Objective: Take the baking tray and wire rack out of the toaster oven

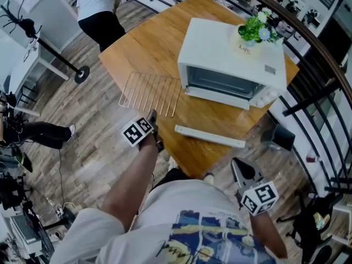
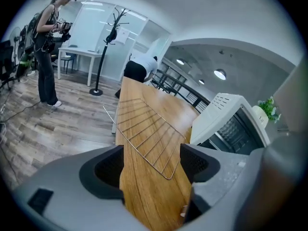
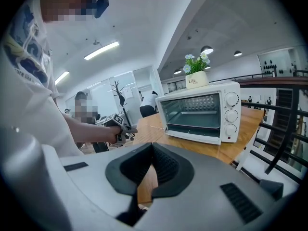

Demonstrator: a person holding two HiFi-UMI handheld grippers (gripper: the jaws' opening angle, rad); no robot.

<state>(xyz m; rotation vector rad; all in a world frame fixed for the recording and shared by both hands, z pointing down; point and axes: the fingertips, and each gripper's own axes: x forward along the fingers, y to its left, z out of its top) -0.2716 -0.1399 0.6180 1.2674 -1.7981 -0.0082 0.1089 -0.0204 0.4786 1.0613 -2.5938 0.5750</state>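
Note:
The white toaster oven (image 1: 231, 65) stands on the wooden table (image 1: 154, 43), and its front shows in the right gripper view (image 3: 199, 112). A white bar (image 1: 209, 136) lies in front of it, seemingly the handle of the folded-down glass door. The wire rack (image 1: 149, 92) lies flat on the table left of the oven. My left gripper (image 1: 152, 114) is open just behind the rack's near edge; the rack (image 2: 149, 134) shows ahead between the jaws (image 2: 151, 162). My right gripper (image 1: 237, 164) hangs off the table's near corner, shut on nothing (image 3: 151, 150). No baking tray is visible.
A potted plant (image 1: 253, 29) sits on the oven. A dark railing (image 1: 319, 92) runs along the right side. One person bends over beyond the table (image 1: 99, 4); another stands by a coat stand (image 2: 48, 47). Cables and gear lie on the floor at left (image 1: 16, 164).

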